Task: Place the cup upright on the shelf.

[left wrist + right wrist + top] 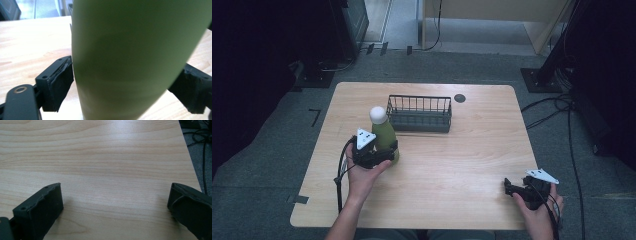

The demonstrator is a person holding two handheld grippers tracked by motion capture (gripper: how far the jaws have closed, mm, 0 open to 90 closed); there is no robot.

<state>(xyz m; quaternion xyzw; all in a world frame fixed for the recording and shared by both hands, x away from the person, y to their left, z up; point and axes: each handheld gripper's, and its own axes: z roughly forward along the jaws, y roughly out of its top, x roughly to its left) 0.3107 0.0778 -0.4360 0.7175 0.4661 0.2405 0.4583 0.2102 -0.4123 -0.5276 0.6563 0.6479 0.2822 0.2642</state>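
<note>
High view: pale wood-grain surface (452, 165) with rounded corners filled the middle of the frame, grey carpet around it. A tall green bottle with a rounded white cap (383, 134) stood upright left of centre, body slightly tilted in appearance from the camera angle. The left claw (384, 152), black with a grey three-cornered plate on top, was clamped around the bottle's lower body, the person's left hand (362, 175) behind it, forearm entering from the bottom edge. Left gripper view confirmed it: the green bottle (135, 57) took up most of the frame, one black jaw pressed against its left flank, the other touching its right flank at the frame's lower right; the bottle's base sat on the wood (30, 42). Just above and right of the bottle in the high view, a dark wire basket (419, 114), rectangular, stood near the surface's far edge, apart from the bottle. A small dark round disc (460, 98) lay beside the basket's upper right corner. At lower right of the high view the right claw (508, 187) rested near the surface's edge in the person's right hand (539, 210). Right gripper view: jaws spread wide, bare wood (112, 165) between them, cables on the carpet at upper right.
</note>
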